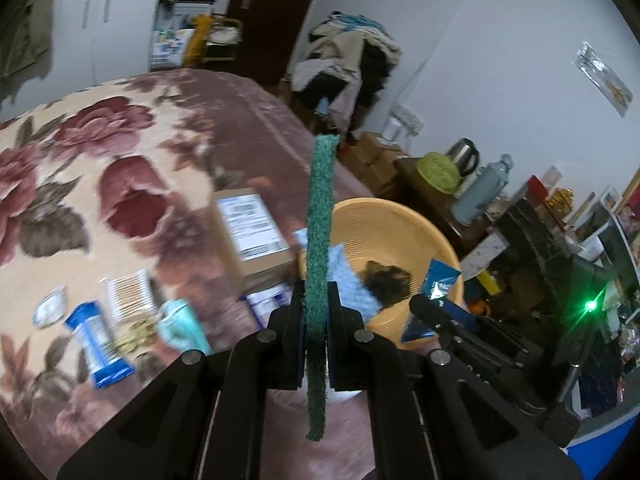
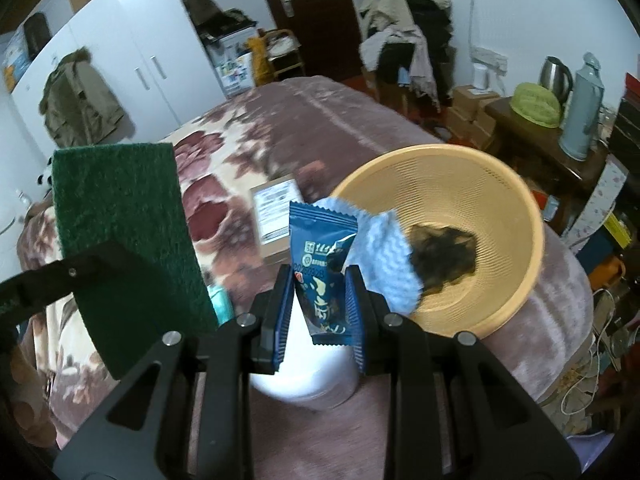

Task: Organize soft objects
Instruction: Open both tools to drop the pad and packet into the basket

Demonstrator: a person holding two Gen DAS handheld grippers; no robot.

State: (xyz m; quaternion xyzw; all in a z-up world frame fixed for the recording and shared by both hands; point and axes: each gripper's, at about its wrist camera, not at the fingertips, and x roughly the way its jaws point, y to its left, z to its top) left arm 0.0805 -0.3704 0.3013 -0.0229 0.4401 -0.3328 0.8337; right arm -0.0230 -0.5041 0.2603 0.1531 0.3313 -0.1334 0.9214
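My left gripper is shut on a green scouring pad, seen edge-on and standing up between the pads; the right wrist view shows the same scouring pad flat-on at the left. My right gripper is shut on a dark blue sachet, also visible as the sachet in the left wrist view. Both are held above the bed, near an orange plastic basket, whose rim also shows in the left wrist view. Inside the basket lie a light blue cloth and a dark furry item.
On the floral blanket lie a cardboard box, a blue packet, a pack of cotton swabs, a teal item and a white tub. A side table with a kettle and flask stands on the right.
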